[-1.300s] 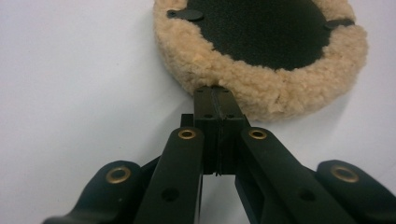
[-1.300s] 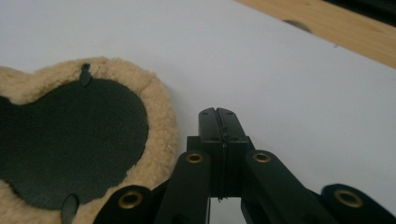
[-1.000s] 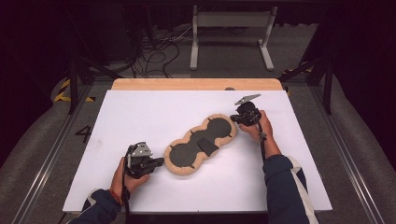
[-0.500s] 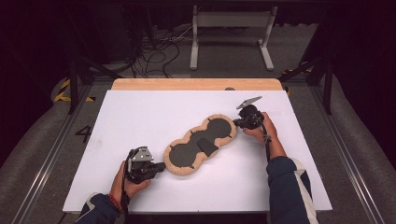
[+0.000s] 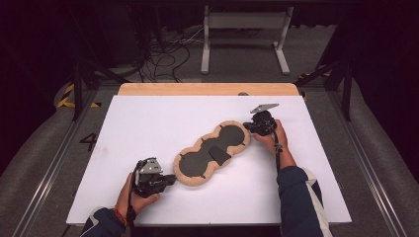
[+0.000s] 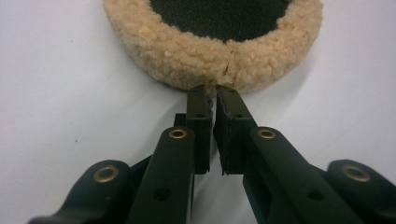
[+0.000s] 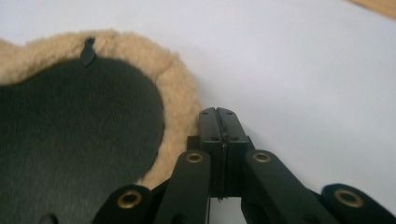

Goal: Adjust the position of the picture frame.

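A peanut-shaped pad (image 5: 195,163) with a black middle and a tan fleece rim lies flat and slantwise on the white tabletop (image 5: 148,123). My left gripper (image 5: 172,178) is at the pad's near-left end. In the left gripper view its jaws (image 6: 215,88) are almost together, pinching the fleece rim (image 6: 219,51) at their tips. My right gripper (image 5: 246,128) is at the pad's far-right end. In the right gripper view its jaws (image 7: 218,112) are pressed fully together just beside the fleece edge (image 7: 180,98), with nothing between them.
A small black flap (image 5: 218,154) lies on the pad's middle. A wooden strip (image 5: 207,89) borders the table's far edge. Beyond it stand a grey metal frame (image 5: 244,29) and loose cables (image 5: 168,54) on the floor.
My left hand and gripper have slid slightly toward the table's near edge. The pad and the right gripper have hardly moved.
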{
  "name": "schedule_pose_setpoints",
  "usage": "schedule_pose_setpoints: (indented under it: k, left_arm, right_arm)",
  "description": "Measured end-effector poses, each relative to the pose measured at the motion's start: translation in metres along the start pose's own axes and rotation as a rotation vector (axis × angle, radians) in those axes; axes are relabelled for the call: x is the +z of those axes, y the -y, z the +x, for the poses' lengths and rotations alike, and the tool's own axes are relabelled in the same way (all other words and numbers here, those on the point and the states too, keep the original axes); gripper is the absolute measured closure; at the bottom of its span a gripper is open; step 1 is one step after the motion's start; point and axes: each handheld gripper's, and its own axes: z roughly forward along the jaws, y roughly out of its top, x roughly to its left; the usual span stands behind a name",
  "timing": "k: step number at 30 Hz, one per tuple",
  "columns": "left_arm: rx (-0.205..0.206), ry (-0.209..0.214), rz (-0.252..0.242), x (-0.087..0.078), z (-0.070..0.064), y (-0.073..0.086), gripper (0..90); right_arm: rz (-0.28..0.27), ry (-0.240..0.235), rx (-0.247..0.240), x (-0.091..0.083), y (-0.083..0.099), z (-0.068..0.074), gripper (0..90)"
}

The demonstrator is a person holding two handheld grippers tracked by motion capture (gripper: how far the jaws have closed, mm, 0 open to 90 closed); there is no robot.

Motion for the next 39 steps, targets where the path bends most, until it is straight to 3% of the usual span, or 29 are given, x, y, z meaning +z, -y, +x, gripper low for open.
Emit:
schedule_pose_setpoints:
  k: [4,8,9,11,19,23,27,30,32,37,39]
  left_arm:
    - [-0.006,-0.033,-0.002,0.002,-0.002,-0.001,80.9]
    - [-0.014,-0.077,-0.008,-0.002,-0.001,0.002,79.6]
    - [-0.037,-0.077,-0.015,-0.003,0.0,0.004,79.3]
    - [-0.039,-0.071,-0.017,-0.005,0.006,0.005,79.4]
    - [-0.041,-0.072,-0.008,-0.01,0.021,0.006,80.6]
    - [-0.035,-0.092,-0.01,-0.01,0.027,0.005,80.4]
    - [-0.033,-0.112,-0.007,-0.008,0.033,0.001,79.9]
    - [-0.026,-0.126,-0.007,-0.005,0.038,-0.003,80.1]
    - [-0.029,-0.125,-0.002,-0.003,0.04,-0.006,80.3]
    - [-0.014,-0.111,0.009,-0.002,0.047,-0.01,82.8]
    - [-0.005,-0.101,0.009,-0.001,0.051,-0.011,85.1]
  right_arm:
    - [0.007,-0.018,-0.003,0.0,0.0,-0.002,90.0]
    - [0.04,-0.023,-0.043,-0.002,-0.002,0.001,90.0]
    - [0.044,-0.046,-0.034,-0.003,-0.001,0.0,90.0]
    - [0.047,-0.075,-0.039,-0.005,0.001,0.0,90.0]
    - [0.077,-0.11,-0.064,-0.019,0.011,0.006,90.0]
    - [0.099,-0.078,-0.084,-0.021,0.009,0.012,90.0]
    - [0.092,-0.077,-0.041,-0.019,0.011,0.01,90.0]
    - [0.07,0.006,-0.007,-0.011,0.009,0.011,85.2]
    - [0.042,0.04,0.01,-0.006,0.008,0.012,87.9]
    - [0.033,-0.033,0.031,-0.005,0.01,0.005,90.0]
    - [0.054,-0.071,0.009,-0.008,0.011,0.001,90.0]
